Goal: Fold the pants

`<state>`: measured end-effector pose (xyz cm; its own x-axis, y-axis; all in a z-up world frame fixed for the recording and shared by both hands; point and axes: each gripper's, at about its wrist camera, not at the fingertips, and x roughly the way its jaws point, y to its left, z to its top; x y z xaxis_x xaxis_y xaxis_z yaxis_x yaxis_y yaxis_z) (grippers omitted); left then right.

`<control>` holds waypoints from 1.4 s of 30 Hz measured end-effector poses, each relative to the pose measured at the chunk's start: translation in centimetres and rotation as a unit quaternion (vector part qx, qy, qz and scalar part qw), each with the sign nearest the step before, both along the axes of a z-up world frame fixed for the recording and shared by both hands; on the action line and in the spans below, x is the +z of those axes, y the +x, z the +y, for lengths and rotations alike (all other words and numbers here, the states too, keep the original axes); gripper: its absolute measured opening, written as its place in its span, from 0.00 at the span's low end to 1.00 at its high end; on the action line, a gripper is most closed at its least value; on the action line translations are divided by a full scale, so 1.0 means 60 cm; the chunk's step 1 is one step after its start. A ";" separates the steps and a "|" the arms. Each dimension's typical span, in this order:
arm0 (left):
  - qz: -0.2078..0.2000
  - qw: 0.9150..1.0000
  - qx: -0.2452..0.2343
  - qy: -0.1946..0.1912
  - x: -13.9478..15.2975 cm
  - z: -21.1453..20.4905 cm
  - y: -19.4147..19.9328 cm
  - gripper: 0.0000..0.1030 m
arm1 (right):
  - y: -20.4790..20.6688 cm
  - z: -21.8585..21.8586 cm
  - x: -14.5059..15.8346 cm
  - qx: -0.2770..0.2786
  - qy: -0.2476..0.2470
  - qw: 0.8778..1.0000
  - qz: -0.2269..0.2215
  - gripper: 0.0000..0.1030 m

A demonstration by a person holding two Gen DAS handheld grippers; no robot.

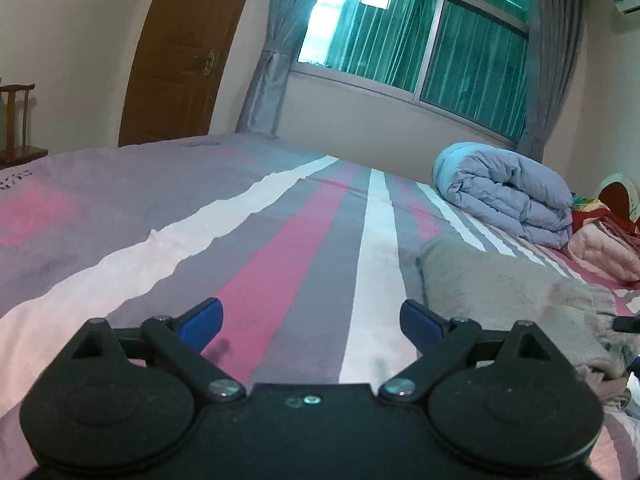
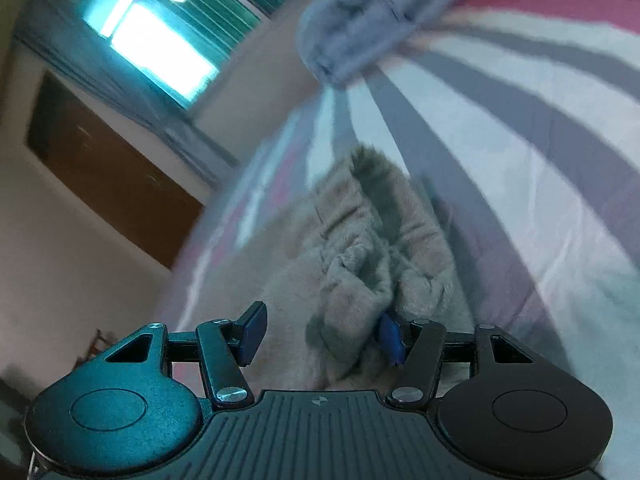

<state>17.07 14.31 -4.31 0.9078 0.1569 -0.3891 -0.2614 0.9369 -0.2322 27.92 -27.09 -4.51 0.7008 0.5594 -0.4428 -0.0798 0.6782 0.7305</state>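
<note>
The pants (image 1: 516,292) are grey-beige fleece, lying crumpled on the striped bed (image 1: 280,240) to the right in the left wrist view. My left gripper (image 1: 311,322) is open and empty, low over the bed, to the left of the pants. In the blurred, tilted right wrist view the pants (image 2: 360,248) lie bunched right in front of my right gripper (image 2: 322,334). Its jaws stand open, and a fold of the fleece lies between them against the right fingertip (image 2: 390,338). A small part of a black gripper (image 1: 628,323) shows at the right edge of the left wrist view.
A rolled blue-grey duvet (image 1: 508,192) lies at the bed's far right, also in the right wrist view (image 2: 372,20). Pink and red bedding (image 1: 604,240) lies beside it. A brown door (image 1: 180,52), a wooden chair (image 1: 18,120) and a curtained window (image 1: 420,40) stand beyond the bed.
</note>
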 end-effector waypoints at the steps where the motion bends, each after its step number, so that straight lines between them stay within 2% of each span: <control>1: 0.001 1.000 -0.001 -0.001 0.000 0.001 0.000 0.86 | 0.009 0.013 0.002 0.002 -0.008 1.000 0.007 0.40; 2: 0.001 1.000 0.000 -0.001 -0.001 0.001 -0.001 0.86 | 0.019 0.025 0.004 0.005 -0.020 1.000 0.016 0.22; 3: 0.001 1.000 0.000 -0.003 -0.001 0.002 -0.002 0.86 | 0.029 0.038 0.012 0.004 -0.039 0.999 0.022 0.22; 4: 0.000 1.000 0.000 -0.005 -0.002 0.002 -0.001 0.86 | 0.030 0.041 0.022 0.009 -0.028 1.000 0.008 0.21; 7: -0.005 1.000 0.002 -0.009 -0.003 0.002 -0.004 0.87 | 0.006 0.021 0.069 0.005 0.067 0.993 -0.099 0.21; 9: -0.004 1.000 0.002 -0.008 -0.005 0.003 -0.003 0.87 | -0.003 -0.004 0.068 -0.016 0.097 0.987 -0.126 0.21; 10: -0.004 1.000 0.003 -0.009 -0.006 0.004 -0.002 0.87 | -0.002 -0.015 0.052 -0.033 0.083 0.990 -0.113 0.21; 13: -0.003 1.000 0.003 -0.012 -0.006 0.006 -0.003 0.87 | 0.016 -0.043 -0.034 -0.057 0.070 0.996 0.003 0.21; 14: -0.001 1.000 0.004 -0.014 -0.007 0.007 -0.002 0.87 | 0.015 -0.048 -0.055 -0.056 0.067 0.996 0.021 0.21; 17: 0.003 1.000 0.005 -0.015 -0.007 0.006 0.000 0.87 | 0.011 -0.050 -0.065 -0.049 0.068 0.996 0.005 0.22; 20: 0.006 1.000 0.002 -0.009 -0.006 0.001 0.000 0.88 | -0.001 -0.047 -0.040 -0.040 0.052 0.998 -0.015 0.31; 21: 0.005 1.000 0.001 -0.009 -0.006 0.001 -0.001 0.88 | -0.009 -0.048 -0.029 -0.041 0.042 0.998 -0.035 0.37; 22: 0.005 1.000 0.001 -0.009 -0.006 0.001 -0.001 0.88 | -0.015 -0.045 -0.021 -0.043 0.033 0.997 -0.046 0.50; 24: 0.003 1.000 -0.002 -0.009 -0.005 0.000 -0.001 0.88 | -0.032 -0.054 -0.014 -0.048 0.031 0.997 -0.055 0.58; 28: 0.007 1.000 -0.003 -0.002 -0.004 -0.005 0.001 0.88 | -0.055 -0.059 -0.030 -0.041 0.030 0.998 -0.046 0.58; 29: 0.011 1.000 0.000 -0.001 -0.004 -0.007 0.002 0.88 | -0.051 -0.059 -0.035 -0.042 0.036 0.998 -0.030 0.58; 31: 0.018 1.000 0.004 -0.002 -0.006 -0.010 0.004 0.88 | -0.045 -0.057 -0.038 -0.042 0.039 0.998 -0.027 0.58; 34: 0.027 1.000 0.007 0.000 -0.008 -0.014 0.007 0.88 | -0.031 -0.048 -0.036 -0.034 0.024 0.999 -0.011 0.58; 42: 0.029 1.000 0.004 0.003 -0.008 -0.014 0.007 0.91 | 0.003 -0.036 -0.054 -0.022 0.038 0.999 0.031 0.58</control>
<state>17.46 13.46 -4.77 0.8824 0.1663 -0.4400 -0.2818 0.9359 -0.2115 28.13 -29.25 -7.75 0.6980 0.5622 -0.4435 -0.0038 0.6223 0.7828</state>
